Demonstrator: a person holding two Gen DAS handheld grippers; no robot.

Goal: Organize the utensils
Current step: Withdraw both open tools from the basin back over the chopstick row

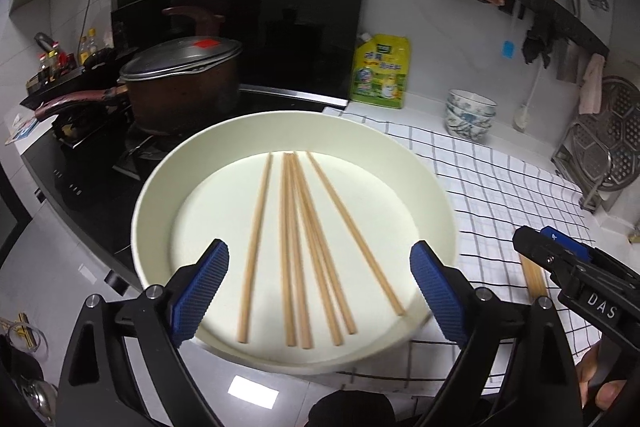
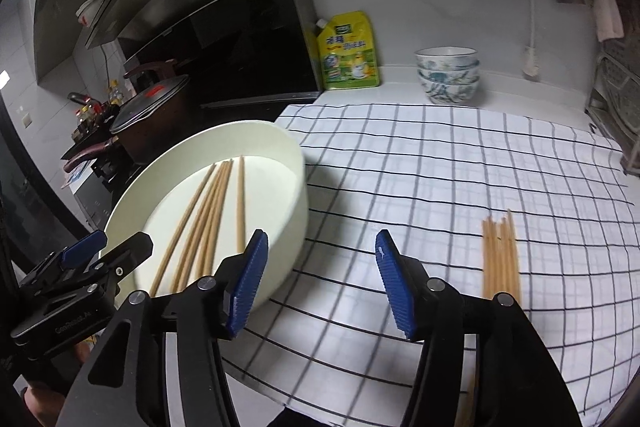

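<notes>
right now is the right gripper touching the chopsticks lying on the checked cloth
Apart. The right wrist view shows the open right gripper with only checked cloth between its fingers; the loose chopsticks on the cloth lie off to its right.

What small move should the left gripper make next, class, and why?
Probably lower the open left gripper onto one chopstick in the white basin: its jaws stand empty above six loose sticks, while a sorted bundle lies on the checked cloth.

Six chopsticks point(image 1: 304, 247) in one white basin point(image 1: 160, 195); two stacked bowls point(image 2: 447, 75); one pot point(image 1: 180, 83).
</notes>
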